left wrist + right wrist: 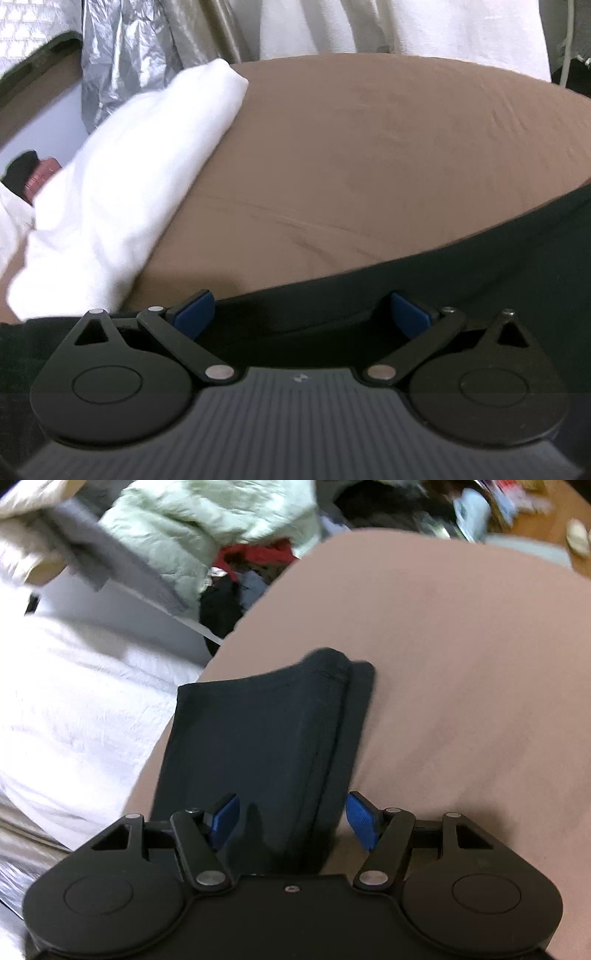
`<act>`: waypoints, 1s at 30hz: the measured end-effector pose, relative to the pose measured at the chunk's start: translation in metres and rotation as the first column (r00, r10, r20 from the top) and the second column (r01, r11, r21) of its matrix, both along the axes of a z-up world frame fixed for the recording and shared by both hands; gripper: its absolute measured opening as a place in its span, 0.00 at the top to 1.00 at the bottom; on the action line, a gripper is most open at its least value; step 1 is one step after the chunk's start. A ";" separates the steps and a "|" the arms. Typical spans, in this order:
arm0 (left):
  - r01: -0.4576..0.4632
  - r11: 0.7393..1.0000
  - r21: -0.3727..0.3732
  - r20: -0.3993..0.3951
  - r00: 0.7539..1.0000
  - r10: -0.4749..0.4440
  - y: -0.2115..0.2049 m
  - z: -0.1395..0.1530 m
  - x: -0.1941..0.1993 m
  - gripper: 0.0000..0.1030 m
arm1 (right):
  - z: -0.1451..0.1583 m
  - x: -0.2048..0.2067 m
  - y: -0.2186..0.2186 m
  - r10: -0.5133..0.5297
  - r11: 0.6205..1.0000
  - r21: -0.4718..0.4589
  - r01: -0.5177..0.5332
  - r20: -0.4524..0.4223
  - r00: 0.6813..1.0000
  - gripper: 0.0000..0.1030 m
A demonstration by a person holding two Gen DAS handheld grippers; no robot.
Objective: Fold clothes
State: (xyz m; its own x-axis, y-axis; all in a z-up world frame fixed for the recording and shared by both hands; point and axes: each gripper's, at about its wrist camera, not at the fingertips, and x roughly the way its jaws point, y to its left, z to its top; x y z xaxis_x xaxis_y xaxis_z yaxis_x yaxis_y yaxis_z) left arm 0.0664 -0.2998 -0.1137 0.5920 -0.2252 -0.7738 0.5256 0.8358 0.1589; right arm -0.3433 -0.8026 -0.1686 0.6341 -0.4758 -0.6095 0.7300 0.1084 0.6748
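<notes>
A dark navy garment lies folded into a long narrow strip on the brown bed sheet. My right gripper is open, with its blue pads either side of the strip's near end, just above it. In the left wrist view the same dark garment runs across the near edge of the sheet. My left gripper is open over this dark cloth and holds nothing. A folded white garment lies on the sheet to the left.
Silver foil material and white cloth hang behind the bed. In the right wrist view, white bedding lies at the left, with a heap of clothes including a pale green jacket beyond the bed edge.
</notes>
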 end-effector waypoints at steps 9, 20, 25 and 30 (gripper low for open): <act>0.008 0.980 -0.199 -0.001 1.000 -0.009 0.020 0.032 -0.013 0.05 | 0.022 0.025 -0.031 0.051 0.981 -0.182 -0.063 -0.067 0.996 0.90; 0.305 0.815 -0.492 -0.199 0.872 -0.447 -0.081 0.028 -0.107 0.05 | 0.012 -0.005 -0.045 0.004 0.975 -0.219 -0.047 -0.193 0.981 0.93; 0.419 0.896 -0.147 -0.198 0.875 -0.442 -0.137 -0.016 -0.148 0.03 | 0.013 -0.010 -0.043 0.007 0.971 -0.235 -0.052 -0.190 0.982 0.93; 0.379 0.903 -0.202 -0.200 0.887 -0.417 -0.127 0.003 -0.142 0.05 | 0.036 -0.004 -0.021 -0.001 0.952 -0.303 -0.051 -0.167 0.986 0.93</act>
State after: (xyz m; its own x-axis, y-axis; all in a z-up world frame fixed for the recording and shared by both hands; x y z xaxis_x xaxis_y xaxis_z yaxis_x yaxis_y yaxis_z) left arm -0.0755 -0.4267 -0.1110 0.2345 -0.5299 -0.8150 0.8247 0.5523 -0.1218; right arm -0.3471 -0.8237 -0.1330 0.5526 -0.6405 -0.5333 0.8214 0.3101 0.4786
